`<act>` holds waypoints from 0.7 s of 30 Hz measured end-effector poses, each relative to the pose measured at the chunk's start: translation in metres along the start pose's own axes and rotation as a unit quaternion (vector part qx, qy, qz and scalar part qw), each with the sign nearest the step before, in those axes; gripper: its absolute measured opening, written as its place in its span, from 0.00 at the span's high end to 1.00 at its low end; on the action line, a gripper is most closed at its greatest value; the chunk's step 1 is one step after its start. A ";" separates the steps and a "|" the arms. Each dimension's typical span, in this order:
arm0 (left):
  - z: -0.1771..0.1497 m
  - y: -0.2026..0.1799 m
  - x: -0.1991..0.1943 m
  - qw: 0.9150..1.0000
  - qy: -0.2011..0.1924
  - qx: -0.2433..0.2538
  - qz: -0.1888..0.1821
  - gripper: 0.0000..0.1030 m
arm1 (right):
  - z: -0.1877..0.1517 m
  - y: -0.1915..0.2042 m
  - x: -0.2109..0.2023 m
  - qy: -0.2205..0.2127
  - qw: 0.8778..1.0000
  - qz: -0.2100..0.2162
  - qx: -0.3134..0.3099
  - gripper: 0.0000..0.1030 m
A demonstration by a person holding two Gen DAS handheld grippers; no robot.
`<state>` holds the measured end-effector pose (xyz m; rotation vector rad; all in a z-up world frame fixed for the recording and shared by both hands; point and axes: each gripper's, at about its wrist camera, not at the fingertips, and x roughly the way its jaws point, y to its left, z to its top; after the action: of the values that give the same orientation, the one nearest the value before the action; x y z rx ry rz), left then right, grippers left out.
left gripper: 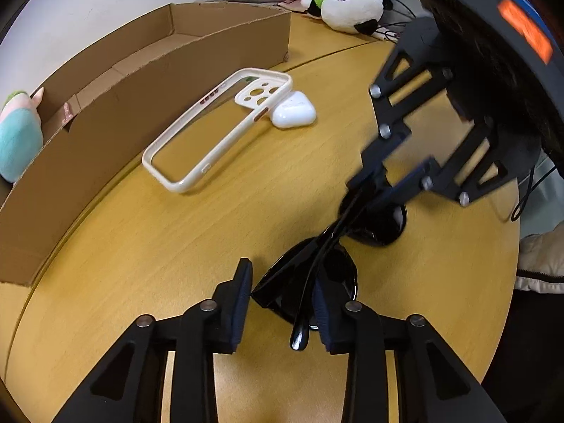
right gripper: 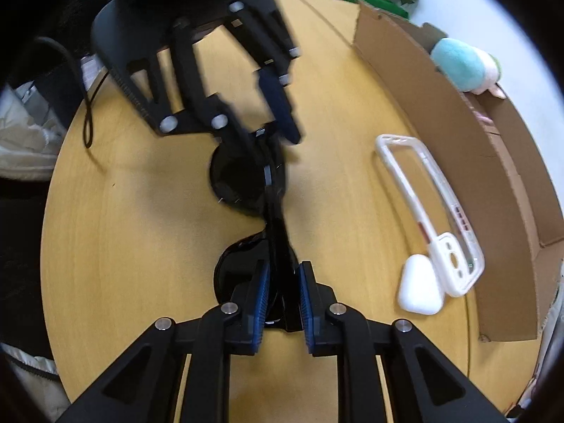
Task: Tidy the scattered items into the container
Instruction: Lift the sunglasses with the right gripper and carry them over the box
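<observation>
Wooden table (left gripper: 176, 232); black sunglasses (left gripper: 317, 271) between both grippers' fingers, right (right gripper: 282, 292) clenched on them, left (left gripper: 282, 303) grip unclear

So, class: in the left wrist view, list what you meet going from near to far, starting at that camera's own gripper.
left gripper → black sunglasses → cream phone case → white earbud case → cardboard box → panda plush.
</observation>
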<state>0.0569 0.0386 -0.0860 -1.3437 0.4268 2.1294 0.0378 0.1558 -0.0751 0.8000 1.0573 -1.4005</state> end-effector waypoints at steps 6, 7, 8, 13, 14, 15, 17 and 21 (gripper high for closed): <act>0.002 -0.004 -0.019 1.000 -0.018 -0.011 0.016 0.72 | 0.012 0.002 -0.019 -0.013 1.000 -0.021 -0.016 0.87; 0.004 -0.004 -0.026 0.999 -0.025 -0.011 0.021 0.72 | 0.016 0.001 -0.027 -0.019 0.999 -0.030 -0.019 0.87; 0.006 -0.004 -0.032 0.999 -0.031 -0.012 0.025 0.72 | 0.020 -0.001 -0.034 -0.023 0.999 -0.035 -0.022 0.87; 0.031 -0.001 -0.086 0.995 -0.071 0.010 0.063 0.73 | 0.039 -0.015 -0.078 -0.037 0.995 -0.074 -0.049 0.87; 0.040 0.003 -0.098 0.994 -0.080 0.015 0.071 0.73 | 0.045 -0.020 -0.088 -0.040 0.994 -0.084 -0.054 0.87; 0.049 0.007 -0.110 0.993 -0.090 0.021 0.080 0.73 | 0.051 -0.026 -0.101 -0.044 0.993 -0.096 -0.059 0.87; 0.066 0.015 -0.140 0.989 -0.113 0.030 0.093 0.73 | 0.064 -0.037 -0.128 -0.052 0.989 -0.120 -0.069 0.88; 0.097 0.025 -0.194 0.979 -0.146 0.060 0.126 0.73 | 0.089 -0.063 -0.177 -0.065 0.983 -0.150 -0.083 0.88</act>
<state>0.0350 0.0138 0.1296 -0.9299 0.6186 2.4185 0.0057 0.1365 0.1297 0.4337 1.2101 -1.5693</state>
